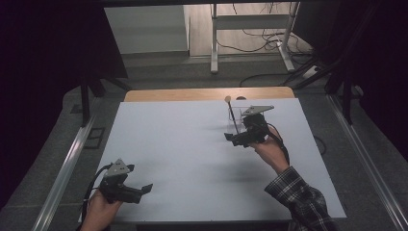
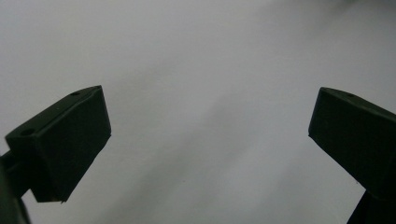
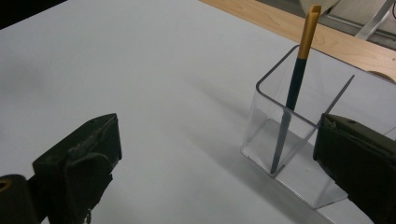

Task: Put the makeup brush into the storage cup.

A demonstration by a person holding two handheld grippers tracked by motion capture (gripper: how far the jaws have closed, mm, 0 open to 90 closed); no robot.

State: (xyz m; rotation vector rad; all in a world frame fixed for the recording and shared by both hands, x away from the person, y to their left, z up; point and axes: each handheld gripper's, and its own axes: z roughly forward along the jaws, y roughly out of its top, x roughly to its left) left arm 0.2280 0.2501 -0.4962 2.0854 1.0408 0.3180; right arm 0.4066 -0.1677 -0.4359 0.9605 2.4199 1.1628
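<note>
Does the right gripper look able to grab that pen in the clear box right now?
Probably yes. The right gripper is open and right beside the clear box. The pen leans in it, its gold top sticking out above the rim, with nothing above it. A grab lower down would meet the box wall.

Clear glossy plastic holder [image 3: 299, 140], matt white table sheet [image 3: 140, 70], bare wood edge [image 3: 289, 32], matt black claws

We see a white table [image 1: 183, 159] edged in wood at its far side, grey floor [image 1: 192, 72] beyond, loose cables [image 1: 260, 41] around a white metal frame [image 1: 214, 43], dark curtains [image 1: 43, 43] flanking.
</note>
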